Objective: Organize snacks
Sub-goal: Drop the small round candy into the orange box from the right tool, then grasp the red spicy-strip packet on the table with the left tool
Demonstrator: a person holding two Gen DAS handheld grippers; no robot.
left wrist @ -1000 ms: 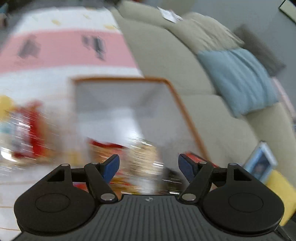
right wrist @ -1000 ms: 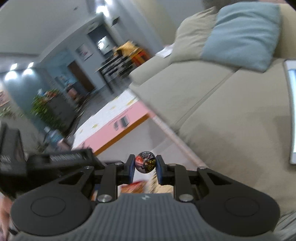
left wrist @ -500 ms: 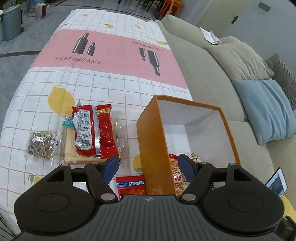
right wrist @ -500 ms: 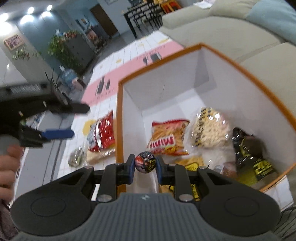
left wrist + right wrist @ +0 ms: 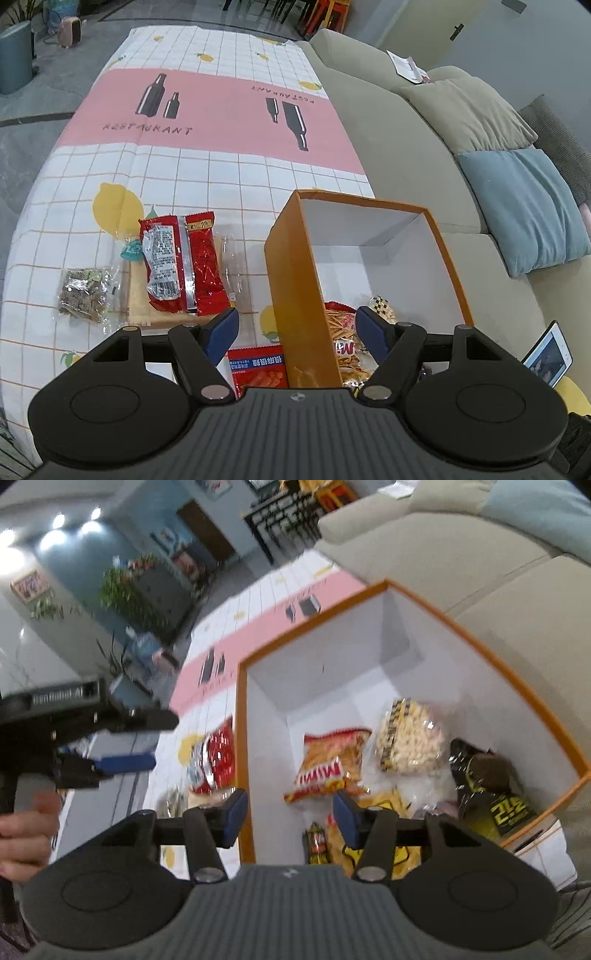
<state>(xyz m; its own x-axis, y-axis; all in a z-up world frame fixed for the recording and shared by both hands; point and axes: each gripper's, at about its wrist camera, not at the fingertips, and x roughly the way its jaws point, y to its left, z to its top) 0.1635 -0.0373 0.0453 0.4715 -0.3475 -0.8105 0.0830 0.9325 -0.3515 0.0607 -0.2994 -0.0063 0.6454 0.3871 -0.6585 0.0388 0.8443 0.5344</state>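
The right gripper (image 5: 288, 816) is opening over the orange box (image 5: 242, 760), nothing between its jaws; a small dark packet (image 5: 317, 843) is lying just below. The left gripper (image 5: 297, 332) is hanging wide, empty, astride the box wall, red bag (image 5: 181, 266) ahead-left.

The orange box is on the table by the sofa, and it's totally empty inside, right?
Not quite. The orange box does sit on the table by the sofa, but it is not empty. The right wrist view shows snacks inside: a bag of orange sticks, a clear popcorn bag and a black packet.
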